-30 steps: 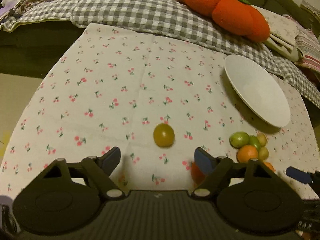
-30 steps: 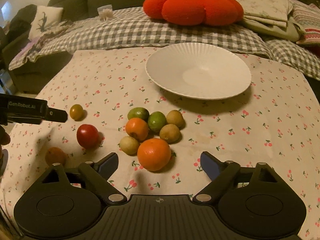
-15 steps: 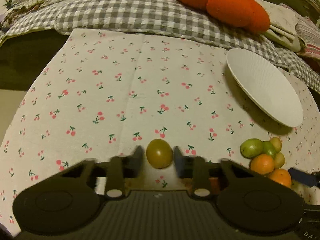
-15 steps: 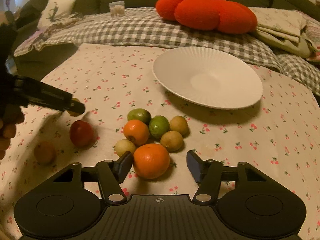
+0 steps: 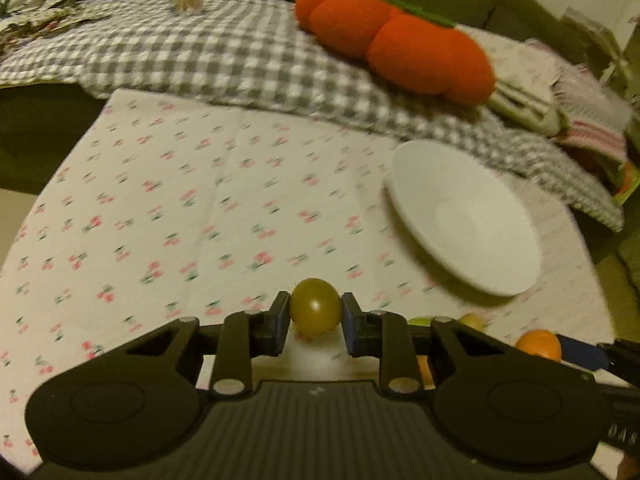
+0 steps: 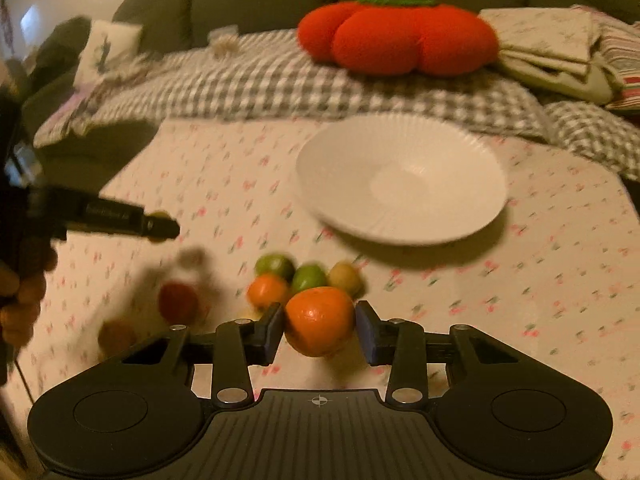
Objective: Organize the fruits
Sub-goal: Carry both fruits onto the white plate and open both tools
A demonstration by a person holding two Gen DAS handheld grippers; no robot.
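Between the left fingers: the left gripper (image 5: 315, 312) is clamped on a small olive-green fruit (image 5: 315, 306), one pad on each side at its widest part, so the round skin cannot roll out.
Right gripper: the right gripper (image 6: 320, 326) straddles the big orange (image 6: 320, 321); its fingers (image 6: 269, 332) are closing, the left pad touching the peel, the right one looking just beside it, so I judge the grip not yet firm.
Plate: the white plate (image 6: 472, 216) sits empty at about 1 o'clock from the orange, near but apart; it looks like the place meant for the fruit.
Fruit pile: two limes (image 6: 308, 278), a smaller orange (image 6: 267, 294) and a yellowish fruit (image 6: 345, 278) huddle touching one another at 12 o'clock, just behind the big orange; taking the front one first spares the rest.
Strays: a red fruit (image 6: 178, 303) and a brownish one (image 6: 116, 336) lie apart at 9 o'clock, blurred.
Bench: the cherry-print cloth (image 5: 160, 200) covers the bench and gives the round fruit a soft, slow-rolling bed.
Backdrop: an orange pumpkin cushion (image 6: 396, 36) rests on the checked blanket (image 6: 260, 84) at 12 o'clock, well apart from the work.
Stage: both pieces seem freshly picked; sorting has barely begun.
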